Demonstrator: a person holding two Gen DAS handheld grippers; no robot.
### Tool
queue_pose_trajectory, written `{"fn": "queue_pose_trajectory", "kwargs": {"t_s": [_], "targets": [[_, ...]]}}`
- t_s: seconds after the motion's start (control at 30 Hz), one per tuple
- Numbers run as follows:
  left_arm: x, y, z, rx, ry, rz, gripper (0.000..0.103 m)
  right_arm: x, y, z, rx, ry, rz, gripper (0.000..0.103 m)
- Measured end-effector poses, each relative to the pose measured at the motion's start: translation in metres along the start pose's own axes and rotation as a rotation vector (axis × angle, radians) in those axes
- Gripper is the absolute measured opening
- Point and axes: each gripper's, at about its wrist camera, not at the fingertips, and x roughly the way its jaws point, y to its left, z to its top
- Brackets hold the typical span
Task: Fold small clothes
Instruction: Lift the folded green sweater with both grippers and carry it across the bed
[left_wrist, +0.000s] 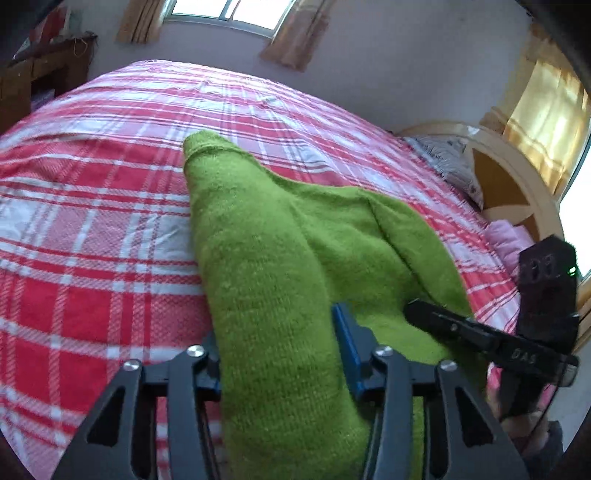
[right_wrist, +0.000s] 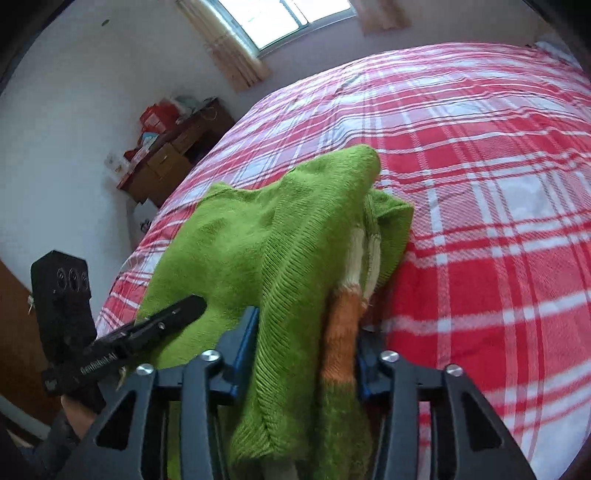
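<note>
The left gripper (left_wrist: 280, 354) is pinching a bunched fold of the green sweater (left_wrist: 288, 236), and the right gripper (right_wrist: 306, 343) is pinching its ribbed green and orange edge. The sweater is lying on the red checked bed cover (right_wrist: 480, 206). The right gripper is showing the letters "DAS".

- I've got a bed under a red and white plaid cover (left_wrist: 110, 192) filling most of both views, a bit rumpled.
- Window (right_wrist: 284, 18) up top, bright daylight, with tan curtains (left_wrist: 299, 37) on either side.
- Wooden desk (right_wrist: 173, 155) against the far wall, cluttered with red boxes (right_wrist: 157, 114) and other stuff I can't make out.
- Curved cream and orange headboard (left_wrist: 509, 173) at the bed's end.
- Grey patterned pillow (left_wrist: 447, 162) just beside it, and something pink (left_wrist: 506, 240) nearer to me.
- Yellow curtain (left_wrist: 546, 122), backlit, behind the headboard.
- Plain pale walls (right_wrist: 74, 110).
</note>
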Motion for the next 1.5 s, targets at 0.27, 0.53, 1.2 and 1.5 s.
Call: {"fn": "queue_pose_trajectory", "kwargs": {"t_s": [0.27, 0.53, 1.2, 1.5], "targets": [[-0.053, -0.008, -0.05, -0.007, 0.188, -0.067, 0.043, -0.061, 0.021, -0.071, 0.039, 0.08, 0.034, 0.039], [-0.094, -0.017, -0.107, 0.011, 0.229, -0.085, 0.045, -0.114, 0.041, -0.157, 0.051, 0.085, 0.044, 0.039], [-0.085, -0.017, -0.12, 0.068, 0.11, 0.05, 0.097, -0.121, 0.031, -0.182, 0.096, -0.076, 0.025, 0.087], [-0.084, -0.035, -0.119, 0.113, 0.11, 0.041, 0.06, -0.104, 0.06, -0.178, -0.011, -0.066, -0.073, 0.056]]}}
